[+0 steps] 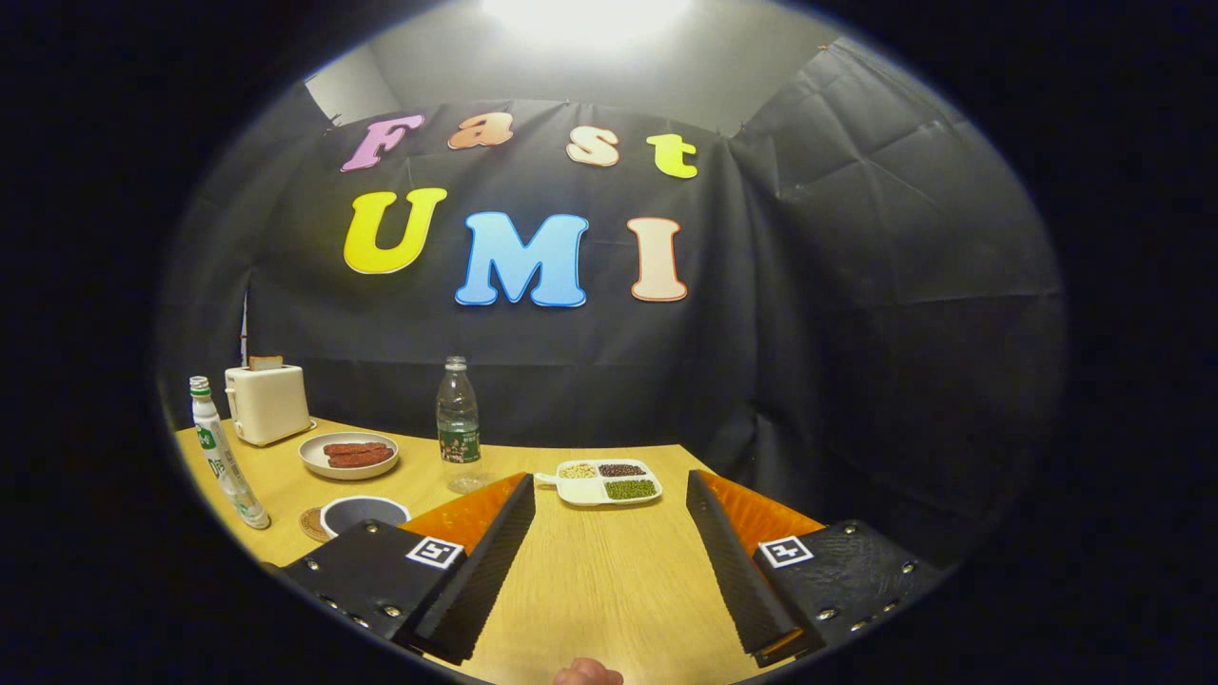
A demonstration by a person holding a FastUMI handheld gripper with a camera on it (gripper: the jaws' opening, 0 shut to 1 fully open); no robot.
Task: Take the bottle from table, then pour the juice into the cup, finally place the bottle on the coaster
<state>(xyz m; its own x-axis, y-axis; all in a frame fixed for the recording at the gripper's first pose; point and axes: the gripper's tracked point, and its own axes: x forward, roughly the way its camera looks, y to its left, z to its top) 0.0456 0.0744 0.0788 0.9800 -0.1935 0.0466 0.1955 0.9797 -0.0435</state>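
A black-draped booth under a bright ceiling light surrounds a pale wooden counter [590,571] that fills the lower middle of the frame. A clear plastic bottle [458,424] with a dark green label stands upright at centre left, near the counter's far edge, uncapped as far as can be told and nearly empty. Lower left of it, a dark cup [364,514] with a pale rim sits beside a round cork coaster [312,522], the two touching or overlapping; the cup is partly hidden behind the left finger. To the right of the bottle lies a white divided dish [607,482] holding three kinds of beans. At left, a plate of sausages [349,455] rests in front of a cream toaster [266,403] with a slice of bread in its slot, and a white bottle with green print [225,455] stands at the far left edge. The hand-held gripper [610,495] hovers above the counter with its fingers spread wide apart, holding nothing; the bottle stands beyond its left finger. A fingertip [588,673] shows at bottom centre.
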